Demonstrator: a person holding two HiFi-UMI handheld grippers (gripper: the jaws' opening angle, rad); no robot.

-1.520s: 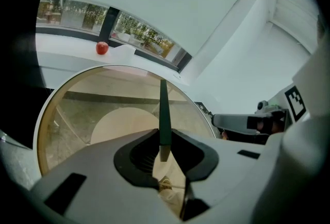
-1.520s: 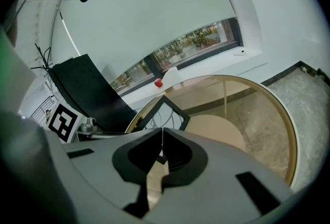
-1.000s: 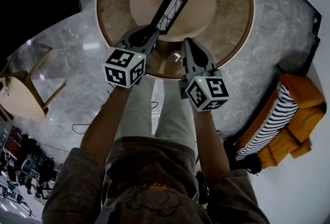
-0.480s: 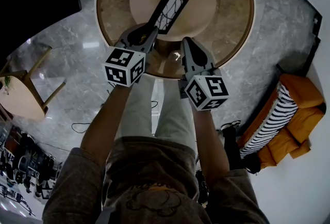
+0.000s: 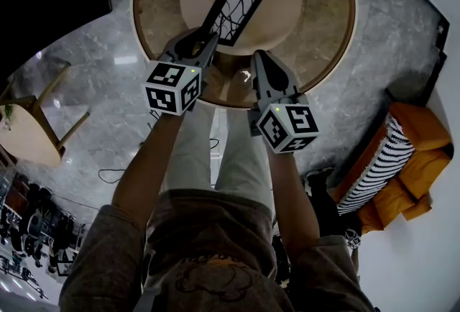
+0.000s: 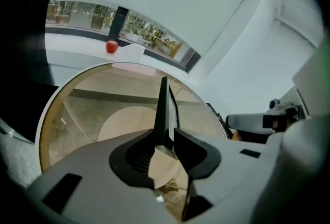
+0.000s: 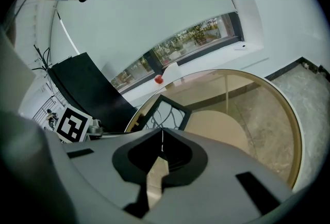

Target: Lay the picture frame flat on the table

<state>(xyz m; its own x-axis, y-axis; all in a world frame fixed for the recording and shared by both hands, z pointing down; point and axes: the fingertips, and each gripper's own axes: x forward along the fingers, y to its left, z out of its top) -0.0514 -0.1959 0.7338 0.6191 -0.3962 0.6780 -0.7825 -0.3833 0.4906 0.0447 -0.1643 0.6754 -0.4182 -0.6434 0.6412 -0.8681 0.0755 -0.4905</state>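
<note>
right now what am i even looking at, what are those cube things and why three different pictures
There is no robot here. A person holds a two-jaw gripper in each hand, and the patterned cubes are part of those grippers.

The head view comes from a camera on the person's head, looking steeply down past their arms. The other two views come from a camera riding on each gripper, looking along its jaws.

Below the grippers is a round table with a see-through top. The picture frame stands roughly on edge over it and is not yet laid flat.

The left gripper has the frame's near end between its jaws, which have just been opening. The right gripper is shut and holds nothing.
</note>
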